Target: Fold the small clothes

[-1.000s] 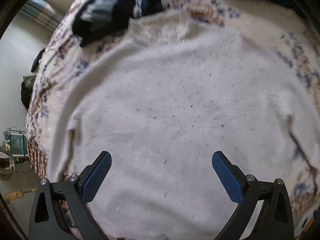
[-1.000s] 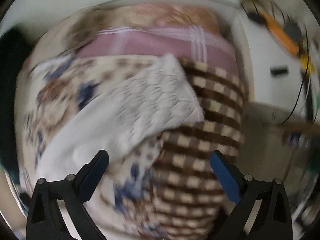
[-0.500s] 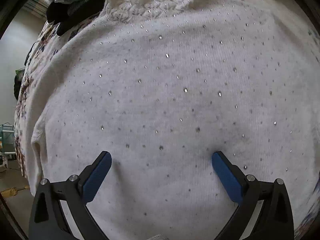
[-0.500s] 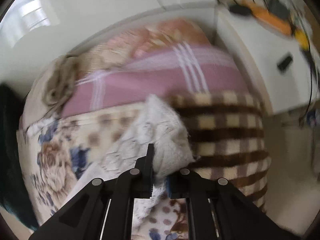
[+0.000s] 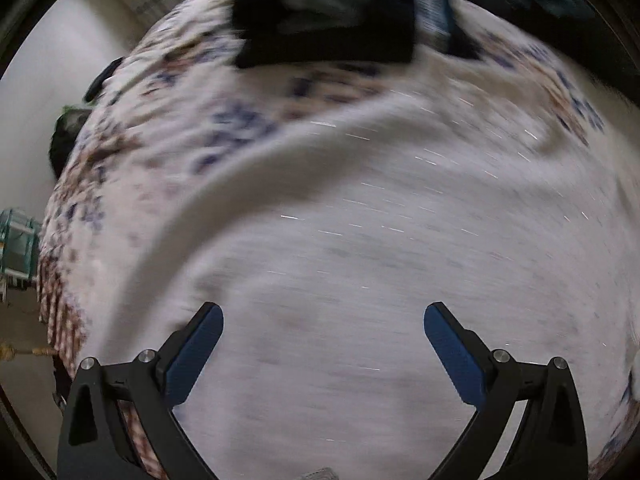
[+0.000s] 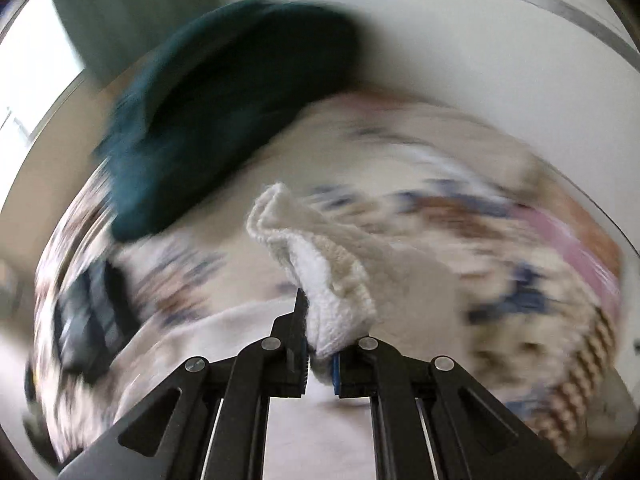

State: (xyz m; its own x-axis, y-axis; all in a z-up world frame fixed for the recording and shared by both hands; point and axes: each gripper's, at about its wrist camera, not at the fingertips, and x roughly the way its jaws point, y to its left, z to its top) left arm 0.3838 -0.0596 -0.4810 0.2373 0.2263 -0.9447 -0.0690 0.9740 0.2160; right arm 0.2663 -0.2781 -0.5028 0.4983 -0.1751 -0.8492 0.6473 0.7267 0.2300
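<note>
Right gripper (image 6: 320, 354) clamps the white sweater's cuff (image 6: 328, 280) to carry the sleeve inward; left gripper (image 5: 322, 344) fingers apart above the sweater body (image 5: 400, 260).

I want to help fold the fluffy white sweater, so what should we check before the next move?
1. Right gripper has hold of the white sweater: ok, its fingers pinch a knit edge.
2. Left gripper free to help: ok, open and empty over the sweater.
3. Sweater lying flat on the floral blanket: cannot tell, both views are blurred by motion.
4. Fold path free of other clothes: cannot tell; the dark striped garment and the teal garment lie beyond the sweater, how near is unclear.
5. Grip deep enough to last: cannot tell, only the edge shows between the fingers.
</note>
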